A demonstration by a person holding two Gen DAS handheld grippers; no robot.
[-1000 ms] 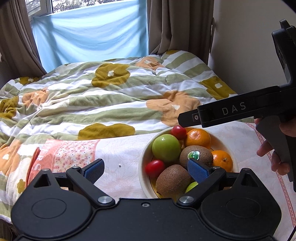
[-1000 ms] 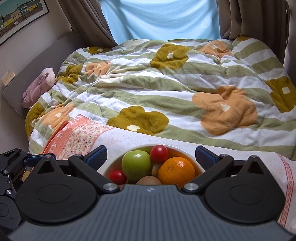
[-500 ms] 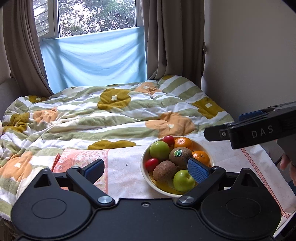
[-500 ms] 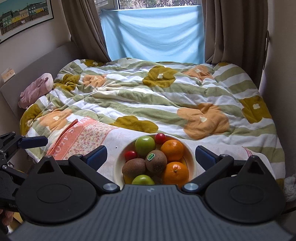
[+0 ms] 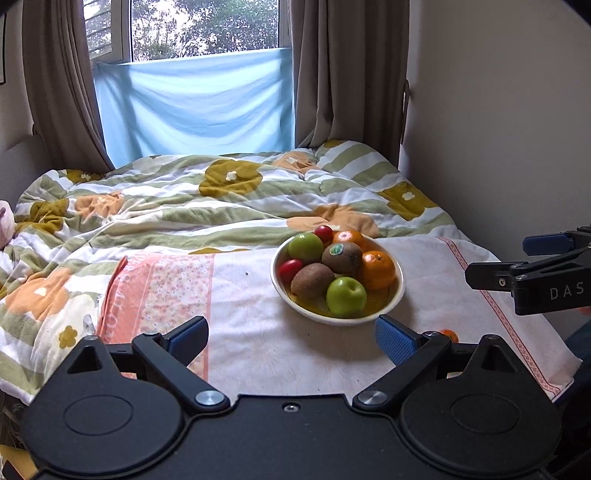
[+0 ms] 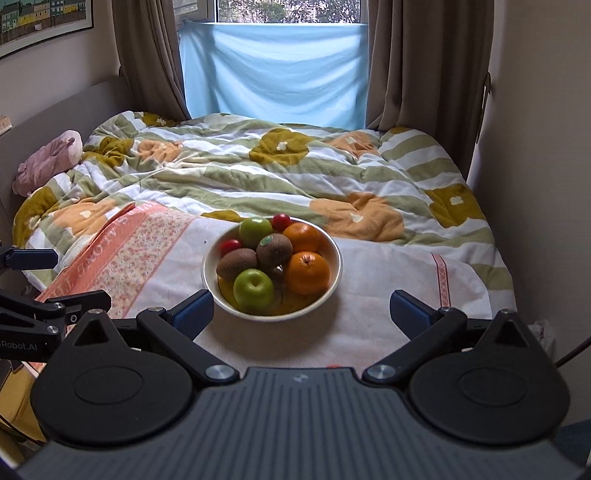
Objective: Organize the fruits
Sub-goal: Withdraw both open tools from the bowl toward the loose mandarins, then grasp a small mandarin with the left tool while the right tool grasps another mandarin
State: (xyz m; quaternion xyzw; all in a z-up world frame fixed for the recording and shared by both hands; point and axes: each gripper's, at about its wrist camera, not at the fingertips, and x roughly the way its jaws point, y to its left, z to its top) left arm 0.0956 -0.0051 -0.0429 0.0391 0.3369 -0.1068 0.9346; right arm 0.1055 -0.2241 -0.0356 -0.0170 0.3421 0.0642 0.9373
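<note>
Both tools are held level above the near edge of the bed, pointed forward at the bowl [image 6: 334, 273]. The left gripper [image 5: 291, 341] is spread wide with nothing between its blue pads; the right gripper [image 6: 301, 310] is likewise spread wide and empty. The bowl is set on a white towel [image 6: 388, 280] near the bed's near edge, filled with apples, kiwis, oranges and small red fruits.

Soft window [image 5: 207, 26] daylight, sharp, fisheye-warped edges
</note>
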